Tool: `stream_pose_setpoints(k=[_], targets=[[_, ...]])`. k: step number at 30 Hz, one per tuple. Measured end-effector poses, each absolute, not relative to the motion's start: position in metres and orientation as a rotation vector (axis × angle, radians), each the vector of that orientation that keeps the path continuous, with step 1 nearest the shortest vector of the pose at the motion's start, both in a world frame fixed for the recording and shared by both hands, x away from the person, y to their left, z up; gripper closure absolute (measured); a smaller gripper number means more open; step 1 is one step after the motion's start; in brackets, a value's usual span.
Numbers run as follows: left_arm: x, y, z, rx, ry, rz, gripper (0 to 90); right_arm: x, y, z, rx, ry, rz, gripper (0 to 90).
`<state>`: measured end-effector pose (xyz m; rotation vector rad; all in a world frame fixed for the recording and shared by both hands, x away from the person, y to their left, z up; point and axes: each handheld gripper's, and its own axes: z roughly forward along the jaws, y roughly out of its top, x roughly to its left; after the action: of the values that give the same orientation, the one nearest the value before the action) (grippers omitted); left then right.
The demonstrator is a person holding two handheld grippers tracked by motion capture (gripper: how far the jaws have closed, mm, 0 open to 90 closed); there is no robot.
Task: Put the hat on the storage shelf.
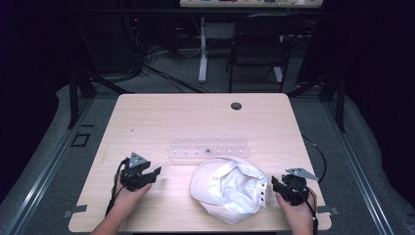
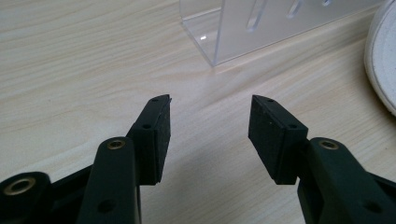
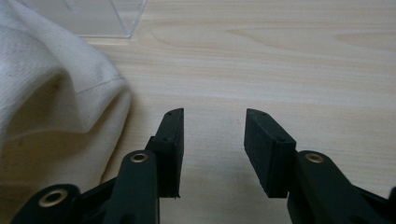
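A white cloth cap (image 1: 230,188) lies crumpled and upside down on the wooden table (image 1: 161,117), near the front edge. Behind it lies a clear plastic rack (image 1: 209,146) with a row of slots. My left gripper (image 1: 154,175) rests to the left of the cap, open and empty, aimed toward the rack's corner (image 2: 219,32); the cap's brim (image 2: 380,60) shows at its right. My right gripper (image 1: 275,185) sits just right of the cap, open with nothing between its jaws, and the cap's fabric (image 3: 51,93) bulges at its left, apart from its fingertips (image 3: 173,126).
A round black cable hole (image 1: 236,105) sits near the table's far edge. Behind the table stand a folding chair (image 1: 257,46) and a white desk leg (image 1: 202,49) among floor cables. Bare wood lies across the table's far half.
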<state>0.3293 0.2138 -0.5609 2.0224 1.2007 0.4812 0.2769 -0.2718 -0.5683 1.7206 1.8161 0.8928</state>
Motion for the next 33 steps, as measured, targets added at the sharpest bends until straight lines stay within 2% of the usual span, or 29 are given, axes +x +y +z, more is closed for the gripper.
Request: stream_pose_setpoints(k=[10,16,33], targets=[[0.326,0.207,-0.56,2.055,1.184,0.485,49.1,0.273,-0.272,-0.559,1.772,1.853,0.907,58.6],[0.325,0.207,-0.559,2.055,1.172,0.492,49.2,0.276,-0.271,-0.552,1.824,1.899,0.903,62.4],[0.325,0.204,-0.562,2.066,1.17,0.468,48.2,0.278,-0.282,-0.525,1.927,2.033,0.974,58.8]])
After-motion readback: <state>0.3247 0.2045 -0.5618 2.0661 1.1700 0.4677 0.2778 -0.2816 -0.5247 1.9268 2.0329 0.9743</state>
